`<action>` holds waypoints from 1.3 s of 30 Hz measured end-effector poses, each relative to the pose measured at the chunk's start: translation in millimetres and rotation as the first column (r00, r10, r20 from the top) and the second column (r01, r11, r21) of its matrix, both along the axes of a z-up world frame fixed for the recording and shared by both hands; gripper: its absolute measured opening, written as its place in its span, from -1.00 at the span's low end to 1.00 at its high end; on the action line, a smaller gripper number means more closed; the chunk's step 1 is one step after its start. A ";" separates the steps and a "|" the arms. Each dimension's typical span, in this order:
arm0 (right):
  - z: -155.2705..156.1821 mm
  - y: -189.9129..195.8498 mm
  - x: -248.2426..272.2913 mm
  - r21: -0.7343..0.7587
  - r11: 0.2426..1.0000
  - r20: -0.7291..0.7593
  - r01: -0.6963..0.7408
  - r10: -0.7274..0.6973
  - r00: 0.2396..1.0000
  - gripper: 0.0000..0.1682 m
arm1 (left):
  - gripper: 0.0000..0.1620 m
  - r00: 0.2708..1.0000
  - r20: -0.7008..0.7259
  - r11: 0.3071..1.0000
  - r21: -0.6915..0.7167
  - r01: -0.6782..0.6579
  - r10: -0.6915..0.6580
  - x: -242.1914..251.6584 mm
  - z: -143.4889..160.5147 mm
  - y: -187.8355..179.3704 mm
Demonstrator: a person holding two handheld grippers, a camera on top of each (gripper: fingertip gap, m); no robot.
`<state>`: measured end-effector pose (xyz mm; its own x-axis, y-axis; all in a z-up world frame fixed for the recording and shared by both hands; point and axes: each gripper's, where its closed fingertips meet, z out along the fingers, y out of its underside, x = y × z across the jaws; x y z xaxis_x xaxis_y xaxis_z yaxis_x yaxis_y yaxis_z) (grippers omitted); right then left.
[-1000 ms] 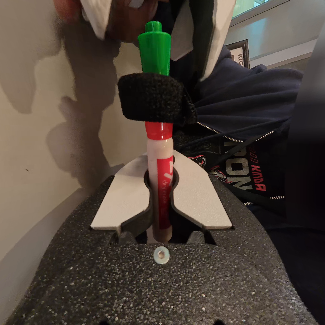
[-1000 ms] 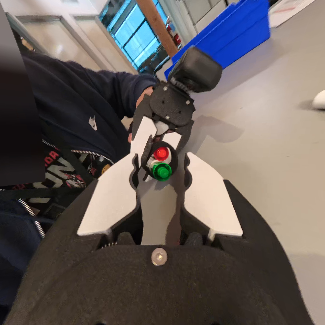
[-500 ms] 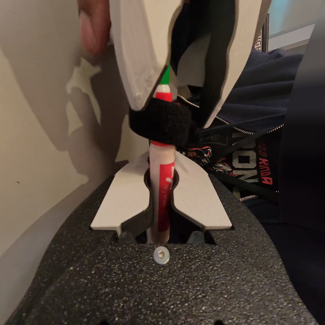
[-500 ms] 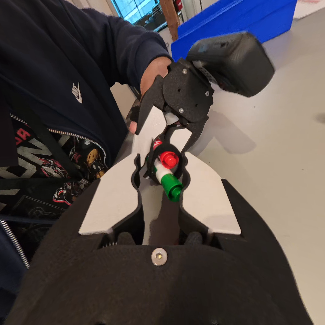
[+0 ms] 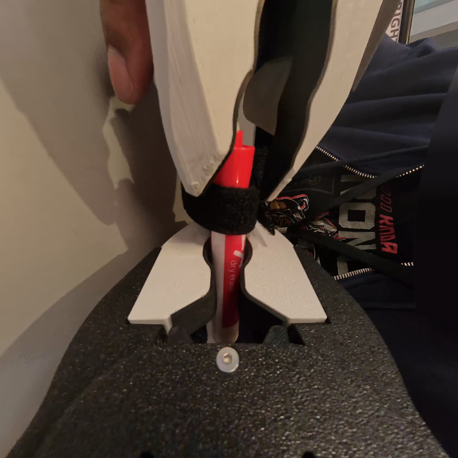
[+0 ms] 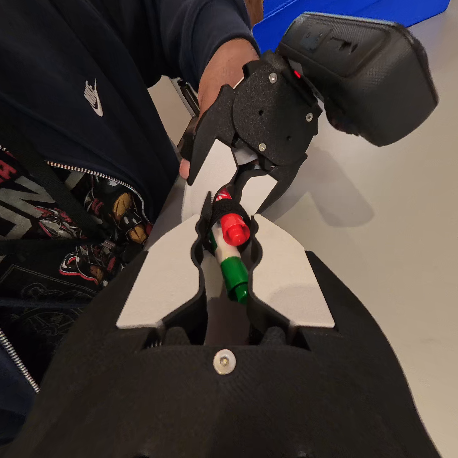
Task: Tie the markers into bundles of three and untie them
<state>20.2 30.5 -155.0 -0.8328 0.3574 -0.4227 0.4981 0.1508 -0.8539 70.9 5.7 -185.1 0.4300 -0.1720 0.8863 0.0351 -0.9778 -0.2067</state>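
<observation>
At frame centre, the left gripper [image 5: 228,250] pinches the barrel of the red marker [image 5: 229,285], while the right gripper [image 6: 226,223], jaws spread, straddles the black strap [image 5: 220,210] binding it to a green marker [image 6: 233,277]. Good practice: steady the barrel, catch the strap's loose tab only.

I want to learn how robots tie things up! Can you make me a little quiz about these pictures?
1. True or false: a black strap wraps the red marker.
2. Which cap pokes farthest in between the right tongs? A red, B green, C blue.
3. Fill in: the left tongs are shut on the ___ marker.
Key: 1 true; 2 B, the green cap; 3 red.
</observation>
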 end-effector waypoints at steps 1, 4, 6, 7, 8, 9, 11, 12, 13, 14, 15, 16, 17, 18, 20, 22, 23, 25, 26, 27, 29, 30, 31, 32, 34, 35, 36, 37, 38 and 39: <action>0.0 2.2 0.6 0.004 1.000 -0.005 0.002 -0.002 1.000 -0.59 | -0.82 1.000 -0.009 1.000 -0.003 0.005 -0.005 -0.7 -0.6 -0.2; 1.2 14.5 -0.9 0.020 0.999 -0.031 0.032 -0.032 0.999 -0.59 | -0.81 0.999 -0.032 1.000 -0.011 0.028 -0.029 -3.0 -0.8 -3.0; 3.8 22.7 -1.0 0.007 0.999 -0.025 0.053 -0.053 0.998 -0.60 | -0.81 0.998 -0.052 0.999 -0.011 0.042 -0.042 -4.1 -0.9 -4.9; 4.0 26.6 -0.3 0.010 0.998 -0.019 0.059 -0.059 0.998 -0.60 | -0.81 0.997 -0.059 0.999 -0.011 0.047 -0.047 -4.6 -0.7 -5.9; 2.9 30.2 1.0 0.024 0.998 -0.013 0.063 -0.062 0.998 -0.59 | -0.81 0.996 -0.067 0.999 -0.010 0.052 -0.052 -5.1 -0.6 -6.8; 1.0 33.8 3.2 0.045 0.997 -0.008 0.061 -0.060 0.998 -0.59 | -0.81 0.996 -0.071 0.998 -0.009 0.055 -0.056 -5.6 -0.3 -7.6; -2.6 39.3 9.1 0.078 0.996 0.000 0.049 -0.049 0.999 -0.60 | -0.81 0.995 -0.078 0.998 -0.009 0.063 -0.064 -6.3 0.2 -9.6; -3.2 40.1 11.9 0.076 0.996 0.008 0.041 -0.042 0.999 -0.61 | -0.82 0.994 -0.082 0.997 -0.010 0.071 -0.072 -6.5 0.1 -11.1; -3.8 39.4 13.7 0.067 0.997 0.019 0.034 -0.036 0.999 -0.63 | -0.81 0.993 -0.089 0.997 -0.012 0.079 -0.080 -6.6 -0.3 -12.5; -4.8 36.9 14.7 0.056 0.998 0.032 0.028 -0.030 0.999 -0.65 | -0.81 0.992 -0.097 0.996 -0.015 0.085 -0.086 -6.8 -0.9 -13.6; -6.2 32.8 15.7 0.049 0.999 0.043 0.017 -0.019 0.999 -0.67 | -0.81 0.990 -0.105 0.996 -0.018 0.090 -0.092 -6.8 -1.3 -14.1; -8.0 27.5 16.5 0.047 0.999 0.050 0.003 -0.006 0.999 -0.67 | -0.81 0.989 -0.110 0.995 -0.022 0.095 -0.097 -6.7 -1.7 -14.4; -9.6 22.0 16.9 0.050 0.999 0.051 -0.006 0.004 0.999 -0.68 | -0.81 0.988 -0.116 0.994 -0.026 0.102 -0.104 -6.6 -1.8 -14.8; -10.8 17.1 16.6 0.054 0.998 0.048 -0.010 0.007 0.999 -0.70 | -0.81 0.986 -0.125 0.993 -0.029 0.110 -0.113 -6.4 -2.2 -15.2; -12.0 9.8 15.4 0.058 0.998 0.040 -0.006 0.004 0.999 -0.72 | -0.82 0.982 -0.142 0.992 -0.035 0.122 -0.125 -6.2 -2.8 -15.4; -9.2 6.0 12.6 0.046 0.999 0.018 0.015 -0.015 1.000 -0.70 | -0.82 0.978 -0.157 0.990 -0.041 0.132 -0.136 -6.6 -3.2 -15.7; -6.3 5.0 10.4 0.030 0.999 0.007 0.031 -0.031 0.999 -0.69 | -0.81 0.977 -0.160 0.990 -0.044 0.134 -0.139 -6.6 -3.1 -15.6; 0.7 4.1 6.4 -0.014 0.998 -0.003 0.061 -0.061 0.998 -0.69 | -0.81 0.974 -0.168 0.988 -0.052 0.142 -0.149 -6.5 -3.5 -16.5; 3.4 3.7 4.9 -0.031 0.997 -0.005 0.072 -0.073 0.997 -0.68 | -0.81 0.973 -0.174 0.988 -0.056 0.145 -0.152 -6.4 -4.0 -16.6; 4.9 3.1 4.3 -0.038 0.996 -0.006 0.078 -0.079 0.997 -0.68 | -0.81 0.972 -0.176 0.987 -0.059 0.148 -0.156 -6.0 -3.8 -16.7; 1.7 1.7 5.1 -0.010 0.997 -0.005 0.080 -0.080 0.997 -0.67 | -0.81 0.971 -0.176 0.986 -0.059 0.153 -0.161 -5.0 -2.6 -16.6; -1.6 1.4 5.4 0.016 0.997 -0.008 0.080 -0.080 0.997 -0.67 | -0.81 0.969 -0.181 0.986 -0.059 0.158 -0.166 -5.1 -2.4 -16.9; -3.3 1.2 6.0 0.032 0.996 -0.013 0.080 -0.079 0.997 -0.67 | -0.81 0.968 -0.187 0.985 -0.059 0.161 -0.169 -5.4 -2.4 -17.3; -2.2 0.6 6.5 0.029 0.996 -0.017 0.079 -0.079 0.997 -0.67 | -0.81 0.967 -0.191 0.985 -0.059 0.162 -0.170 -5.7 -2.3 -17.3; 4.2 -0.5 5.9 -0.006 0.996 -0.022 0.085 -0.085 0.996 -0.75 | -0.81 0.966 -0.194 0.985 -0.059 0.163 -0.172 -5.5 -2.2 -17.7; 6.6 -0.4 5.0 -0.017 0.996 -0.029 0.092 -0.092 0.995 -0.78 | -0.82 0.966 -0.194 0.985 -0.059 0.163 -0.172 -5.4 -2.0 -17.9; 7.3 -0.3 4.4 -0.018 0.995 -0.037 0.095 -0.095 0.995 -0.78 | -0.82 0.967 -0.193 0.985 -0.057 0.160 -0.168 -5.6 -1.7 -17.6; 7.0 -0.1 4.5 -0.014 0.995 -0.043 0.095 -0.095 0.995 -0.78 | -0.81 0.967 -0.196 0.986 -0.056 0.157 -0.165 -6.3 -1.9 -17.4; 6.7 0.2 4.4 -0.011 0.995 -0.046 0.095 -0.096 0.994 -0.78 | -0.81 0.967 -0.196 0.987 -0.054 0.154 -0.162 -6.9 -1.8 -17.2; 6.5 0.3 4.6 -0.010 0.996 -0.044 0.094 -0.094 0.995 -0.78 | -0.81 0.969 -0.192 0.987 -0.052 0.151 -0.158 -7.1 -1.5 -17.1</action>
<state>24.9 30.8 -148.5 -0.8137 0.4318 -0.3890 0.4711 0.0981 -0.8766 63.9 -11.4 -186.5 0.5655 -0.2187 0.7952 -0.1543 -0.9752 -0.1585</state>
